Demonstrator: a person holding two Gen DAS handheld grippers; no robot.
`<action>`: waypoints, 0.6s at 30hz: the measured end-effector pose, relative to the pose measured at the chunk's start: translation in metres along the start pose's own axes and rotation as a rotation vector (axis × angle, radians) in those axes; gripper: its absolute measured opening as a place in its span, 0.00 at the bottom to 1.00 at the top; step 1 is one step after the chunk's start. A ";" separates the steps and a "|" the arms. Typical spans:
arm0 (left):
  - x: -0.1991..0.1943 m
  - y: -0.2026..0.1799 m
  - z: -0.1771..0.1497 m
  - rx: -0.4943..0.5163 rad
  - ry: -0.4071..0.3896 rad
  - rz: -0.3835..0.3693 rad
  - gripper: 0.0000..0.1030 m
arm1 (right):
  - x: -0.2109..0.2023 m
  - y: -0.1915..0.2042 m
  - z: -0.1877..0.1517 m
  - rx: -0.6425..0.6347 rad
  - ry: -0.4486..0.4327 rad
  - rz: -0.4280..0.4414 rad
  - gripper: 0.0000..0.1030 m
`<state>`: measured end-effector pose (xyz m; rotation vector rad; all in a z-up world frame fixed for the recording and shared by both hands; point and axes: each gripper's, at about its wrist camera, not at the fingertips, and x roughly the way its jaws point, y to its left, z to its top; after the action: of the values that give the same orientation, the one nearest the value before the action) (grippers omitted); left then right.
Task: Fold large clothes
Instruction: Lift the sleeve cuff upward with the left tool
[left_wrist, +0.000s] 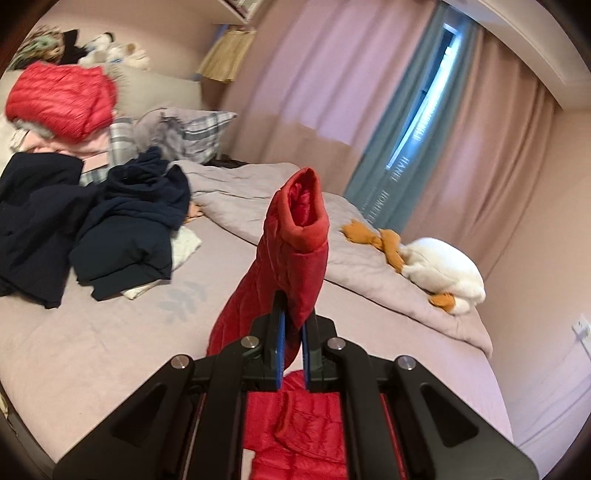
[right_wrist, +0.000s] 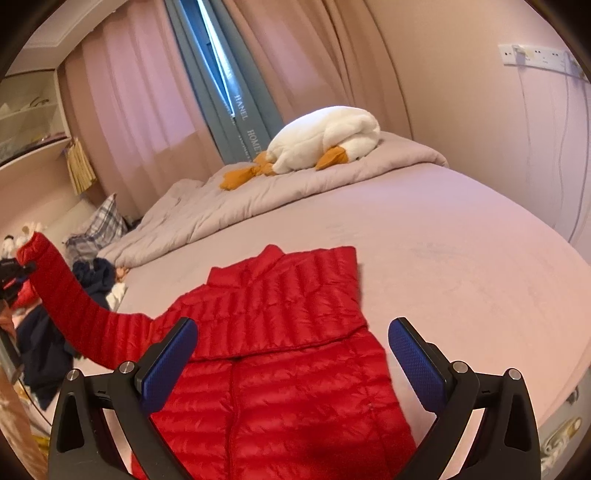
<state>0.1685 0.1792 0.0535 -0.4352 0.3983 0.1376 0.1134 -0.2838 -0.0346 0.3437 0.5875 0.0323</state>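
A: On the bed (left_wrist: 110, 332), left wrist view first. What's the left tool (left_wrist: 291, 332) doing?

B: Clenched on the sleeve (left_wrist: 291, 251) of the red puffer jacket (left_wrist: 295, 424). Sleeve is pinched between the blue pads and sticks up past the fingertips, cuff opening at the top, lifted off the bed. Jacket body lies flat right under the tool.

A: Rest of that view?

B: Dark navy clothes (left_wrist: 122, 229) heaped on the left of the bed, well apart from the tool. Another red jacket (left_wrist: 62, 99) on a pile far left by the plaid pillow (left_wrist: 195, 133). White goose plush (left_wrist: 443, 273) on the grey quilt (left_wrist: 369, 266) to the right. Pink curtains (left_wrist: 314, 74) behind.

A: Right wrist view?

B: Right tool (right_wrist: 291, 365) is released, fingers spread wide, gripping nothing. Red puffer jacket (right_wrist: 288, 332) lies flat on the bed (right_wrist: 461, 266) directly ahead and below, between the two fingers in the view, collar end away from the camera. Can't tell if the fingertips touch the fabric.

A: Sleeve there?

B: Sleeve (right_wrist: 70, 306) arcs up to the left edge, cuff held by the left tool (right_wrist: 26, 267). Goose plush (right_wrist: 325, 140) on the quilt (right_wrist: 258, 199) further back, well apart.
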 end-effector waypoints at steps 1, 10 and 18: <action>0.000 -0.006 -0.002 0.011 0.005 -0.011 0.06 | 0.000 -0.002 0.000 0.005 0.000 -0.004 0.99; 0.008 -0.051 -0.026 0.098 0.064 -0.096 0.06 | -0.006 -0.014 0.000 0.026 -0.003 -0.011 0.99; 0.019 -0.089 -0.056 0.149 0.127 -0.161 0.06 | -0.006 -0.021 -0.001 0.037 -0.004 -0.016 0.99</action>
<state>0.1855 0.0760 0.0337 -0.3281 0.4930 -0.0764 0.1061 -0.3042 -0.0389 0.3752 0.5871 0.0054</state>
